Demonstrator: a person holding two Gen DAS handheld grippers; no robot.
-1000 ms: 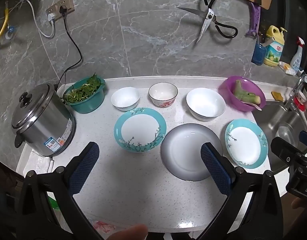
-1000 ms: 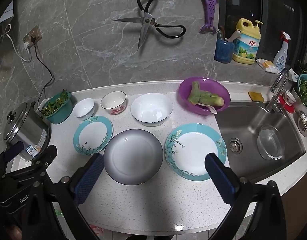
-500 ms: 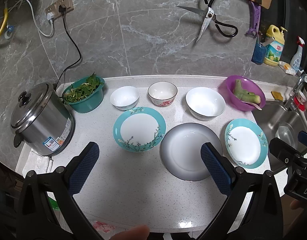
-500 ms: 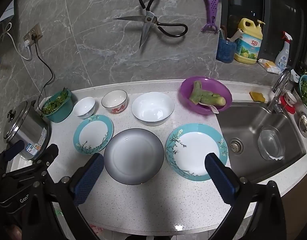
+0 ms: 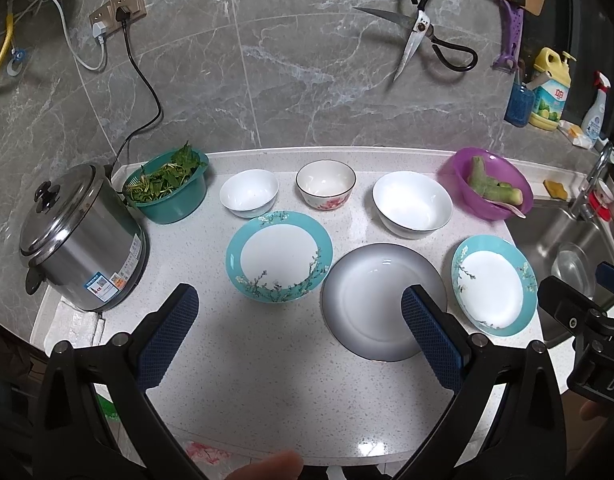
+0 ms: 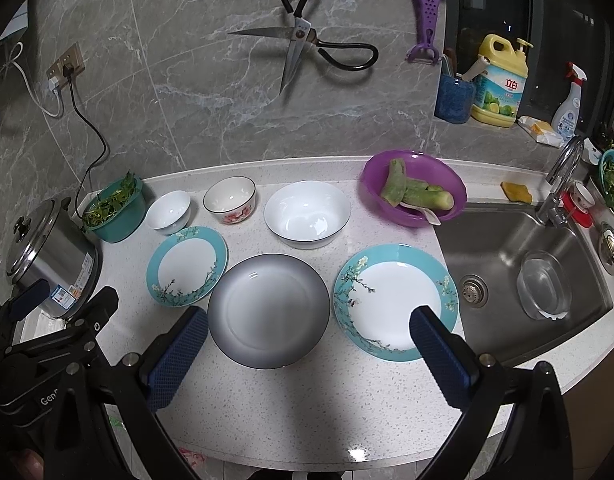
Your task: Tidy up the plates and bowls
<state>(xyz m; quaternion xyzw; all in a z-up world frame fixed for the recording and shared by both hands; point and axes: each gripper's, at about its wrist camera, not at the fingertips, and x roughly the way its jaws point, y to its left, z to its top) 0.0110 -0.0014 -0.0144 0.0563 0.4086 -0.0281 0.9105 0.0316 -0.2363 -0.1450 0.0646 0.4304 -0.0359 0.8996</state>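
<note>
On the white counter lie a teal-rimmed plate [image 5: 279, 256] at left, a grey-rimmed plate [image 5: 381, 300] in the middle and a second teal-rimmed plate [image 5: 494, 285] at right. Behind them stand a small white bowl [image 5: 249, 193], a floral bowl [image 5: 325, 185] and a large white bowl [image 5: 413, 204]. My left gripper [image 5: 299, 332] hovers open above the counter's front, nothing between its fingers. My right gripper [image 6: 309, 350] is open too, its pads framing the grey plate [image 6: 269, 310] and the right teal plate [image 6: 395, 300] from above.
A steel rice cooker [image 5: 77, 240] and a teal basket of greens [image 5: 167, 188] sit at the left. A purple bowl of cut vegetables [image 5: 487, 188] stands by the sink [image 6: 527, 272]. Scissors [image 6: 303, 44] hang on the wall. Bottles [image 6: 499, 84] line the ledge.
Both grippers have drifted only slightly; the view has shifted a little. Nothing on the counter has moved, and both stay open.
</note>
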